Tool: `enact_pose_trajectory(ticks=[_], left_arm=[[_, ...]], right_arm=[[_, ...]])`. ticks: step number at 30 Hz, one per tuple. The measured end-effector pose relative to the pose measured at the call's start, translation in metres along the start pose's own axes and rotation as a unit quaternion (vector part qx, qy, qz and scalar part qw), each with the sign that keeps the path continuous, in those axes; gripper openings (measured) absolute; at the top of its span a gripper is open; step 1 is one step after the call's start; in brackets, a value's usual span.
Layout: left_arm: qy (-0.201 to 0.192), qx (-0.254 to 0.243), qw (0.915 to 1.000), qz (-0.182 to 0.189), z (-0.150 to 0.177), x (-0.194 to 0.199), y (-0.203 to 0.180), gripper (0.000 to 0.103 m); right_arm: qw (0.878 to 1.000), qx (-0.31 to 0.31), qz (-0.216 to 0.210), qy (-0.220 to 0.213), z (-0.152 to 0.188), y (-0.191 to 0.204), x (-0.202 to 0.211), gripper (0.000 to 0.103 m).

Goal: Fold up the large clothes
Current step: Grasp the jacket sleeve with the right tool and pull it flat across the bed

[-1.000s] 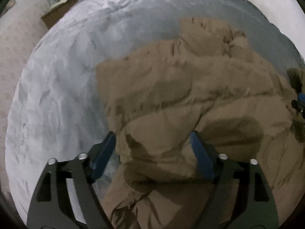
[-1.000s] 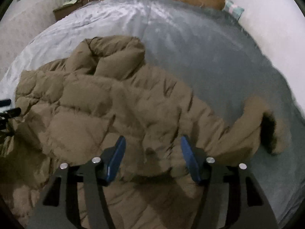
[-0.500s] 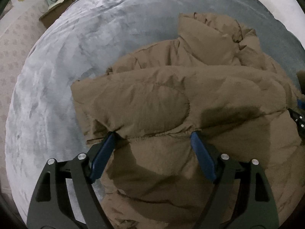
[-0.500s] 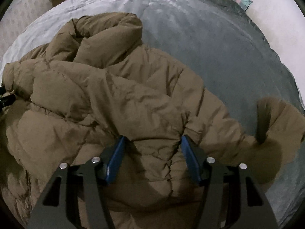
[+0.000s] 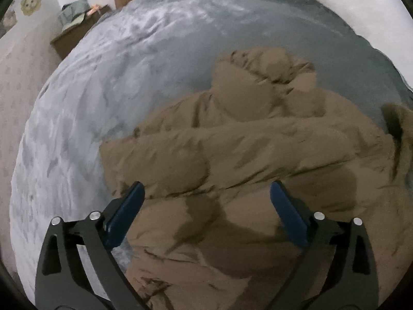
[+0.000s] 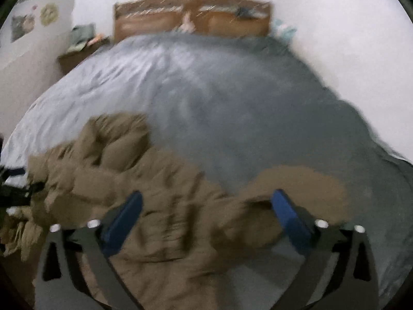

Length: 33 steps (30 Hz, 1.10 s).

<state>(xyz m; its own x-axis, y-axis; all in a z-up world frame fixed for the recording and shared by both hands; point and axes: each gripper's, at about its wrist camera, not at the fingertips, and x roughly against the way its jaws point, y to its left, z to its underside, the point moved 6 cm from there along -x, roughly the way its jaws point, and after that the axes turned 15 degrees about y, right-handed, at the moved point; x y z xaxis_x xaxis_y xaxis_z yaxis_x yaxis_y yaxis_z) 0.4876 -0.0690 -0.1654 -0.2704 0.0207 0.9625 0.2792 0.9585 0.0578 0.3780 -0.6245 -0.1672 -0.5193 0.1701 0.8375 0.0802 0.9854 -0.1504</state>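
Note:
A large brown puffer jacket lies crumpled on a grey-blue bed blanket. Its hood bulges at the far end and a fur-trimmed part shows at the right edge. My left gripper is open, held just above the jacket's near fold, with nothing between its blue pads. In the right wrist view, which is blurred, the jacket lies low and to the left, and a sleeve stretches to the right. My right gripper is open above the jacket, its right finger by the sleeve.
A wooden headboard stands at the far end of the bed. A nightstand with clutter sits at the far left by the wall. The left gripper shows at the left edge of the right wrist view.
Both grippers have pulled back and up from the jacket. The right view has tilted up, so the headboard shows and the jacket sits lower. The jacket's top fold stays laid over.

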Motion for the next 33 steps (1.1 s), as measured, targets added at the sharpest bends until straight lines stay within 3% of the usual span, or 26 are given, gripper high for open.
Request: enact_pose_trajectory(ticks=[2,4,8,12,17,19,23,26,29,32,33], left_arm=[[-0.007,-0.008,0.9999,0.001,-0.007,0.004,-0.007,0.099],[-0.013,-0.016,0.9998,-0.003,-0.010,0.007,-0.013,0.099],[-0.014,-0.024,0.9996,-0.011,-0.021,0.002,-0.025,0.100],[-0.009,-0.025,0.9994,-0.023,-0.022,-0.002,-0.029,0.100],[-0.004,-0.022,0.9994,-0.025,-0.017,-0.006,-0.027,0.100],[0.000,-0.021,0.9995,-0.025,-0.019,-0.011,-0.028,0.100],[0.003,-0.024,0.9993,-0.030,-0.017,-0.012,-0.025,0.100],[0.002,-0.028,0.9990,-0.036,-0.015,-0.013,-0.026,0.100],[0.002,-0.033,0.9985,-0.045,-0.014,-0.014,-0.027,0.100],[-0.003,-0.035,0.9977,-0.058,-0.014,-0.011,-0.026,0.100],[-0.005,-0.033,0.9977,-0.059,-0.014,-0.009,-0.024,0.100]], right_arm=[[0.999,-0.033,0.034,-0.005,-0.005,-0.030,0.004,0.101],[0.996,-0.066,0.062,0.022,-0.004,-0.063,-0.006,0.101],[0.989,-0.133,0.051,0.045,0.005,-0.103,-0.024,0.101],[0.974,-0.202,0.079,0.069,0.023,-0.138,-0.050,0.101],[0.958,-0.272,0.050,0.081,0.041,-0.163,-0.075,0.101],[0.947,-0.311,0.024,0.082,0.050,-0.174,-0.081,0.101],[0.911,-0.403,-0.038,0.080,0.061,-0.193,-0.103,0.101],[0.862,-0.488,-0.112,0.075,0.072,-0.206,-0.127,0.101],[0.834,-0.528,-0.143,0.070,0.074,-0.208,-0.144,0.101],[0.830,-0.534,-0.148,0.070,0.068,-0.208,-0.159,0.099],[0.834,-0.528,-0.143,0.073,0.065,-0.208,-0.162,0.091]])
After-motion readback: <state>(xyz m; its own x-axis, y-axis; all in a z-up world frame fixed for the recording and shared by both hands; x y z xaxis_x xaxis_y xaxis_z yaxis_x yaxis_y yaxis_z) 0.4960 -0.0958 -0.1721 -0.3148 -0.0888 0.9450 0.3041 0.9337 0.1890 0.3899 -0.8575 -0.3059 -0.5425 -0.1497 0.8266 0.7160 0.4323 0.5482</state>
